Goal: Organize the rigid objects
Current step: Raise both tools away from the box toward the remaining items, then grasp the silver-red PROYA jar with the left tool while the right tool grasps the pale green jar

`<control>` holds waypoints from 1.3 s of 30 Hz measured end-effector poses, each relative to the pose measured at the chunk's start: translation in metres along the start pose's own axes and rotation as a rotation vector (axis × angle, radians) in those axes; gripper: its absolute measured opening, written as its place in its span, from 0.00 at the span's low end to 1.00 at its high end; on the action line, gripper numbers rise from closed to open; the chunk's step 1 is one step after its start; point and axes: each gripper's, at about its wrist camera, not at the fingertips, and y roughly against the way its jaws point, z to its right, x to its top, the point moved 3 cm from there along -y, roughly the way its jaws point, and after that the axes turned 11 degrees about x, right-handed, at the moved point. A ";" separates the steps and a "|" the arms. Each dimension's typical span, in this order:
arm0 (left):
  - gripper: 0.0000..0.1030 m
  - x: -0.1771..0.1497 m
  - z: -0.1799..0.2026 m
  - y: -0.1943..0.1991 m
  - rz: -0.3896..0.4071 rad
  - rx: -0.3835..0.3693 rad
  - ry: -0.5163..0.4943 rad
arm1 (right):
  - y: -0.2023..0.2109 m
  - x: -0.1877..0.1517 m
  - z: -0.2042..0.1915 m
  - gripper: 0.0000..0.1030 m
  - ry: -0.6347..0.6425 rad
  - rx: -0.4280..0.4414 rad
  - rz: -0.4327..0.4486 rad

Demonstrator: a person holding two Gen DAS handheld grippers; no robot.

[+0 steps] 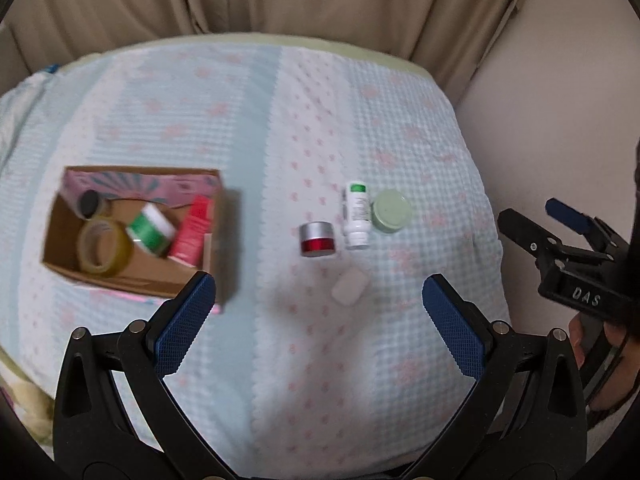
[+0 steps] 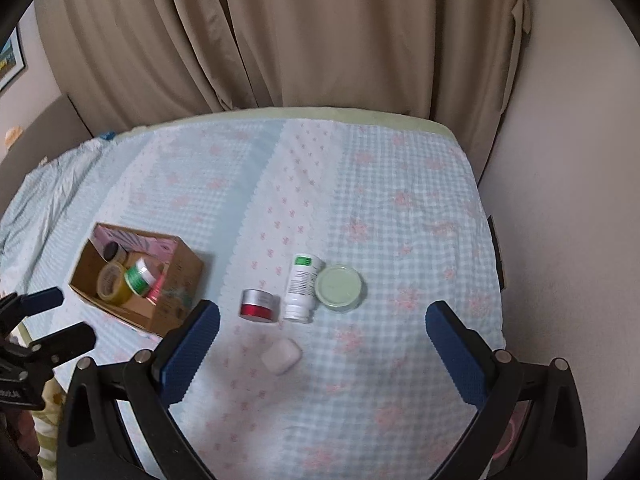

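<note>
So both grippers are hovering over the bed with nothing in them: the left gripper (image 1: 318, 312) is sitting with its blue pads spread wide apart, and the right gripper (image 2: 322, 338) is doing the same, jaws wide and empty. Closest to them, a small white rounded case (image 2: 281, 356) is lying on the checked blue and pink bedspread (image 2: 400, 240), on its own. Just past that, a row of three things is sitting close together: a short red jar with a silver lid (image 2: 259, 305) on the left, then a white bottle with a green label (image 2: 301, 288) lying on its side with its cap end pointing toward the cameras, and a pale green round tub (image 2: 340, 288) just beside the bottle on the right, maybe touching it, hard to tell. Off to the left, well apart from that row, a cardboard box (image 1: 120, 280) is sitting open and already holding stuff: a roll of yellowish clear tape (image 1: 105, 249) at the near end, a green and white jar (image 1: 152, 230) tilted next to it, a red tube or packet (image 1: 192, 230) leaning against the right wall, and a small dark-topped container (image 1: 89, 202) in the far left corner, with some pink printed card (image 1: 160, 186) lining the back wall. Beyond the bed, beige curtains (image 2: 300, 32) are hanging.
</note>
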 end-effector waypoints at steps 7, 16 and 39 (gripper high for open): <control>0.98 0.013 0.023 -0.093 -0.084 0.023 0.028 | -0.047 -0.007 0.038 1.00 0.018 -0.043 -0.028; 0.88 0.007 0.022 -0.204 -0.211 0.069 0.061 | -0.143 -0.025 0.063 0.95 0.156 -0.004 -0.137; 0.49 0.011 0.044 -0.289 -0.296 0.065 0.037 | -0.270 -0.034 0.062 0.64 0.475 0.136 -0.350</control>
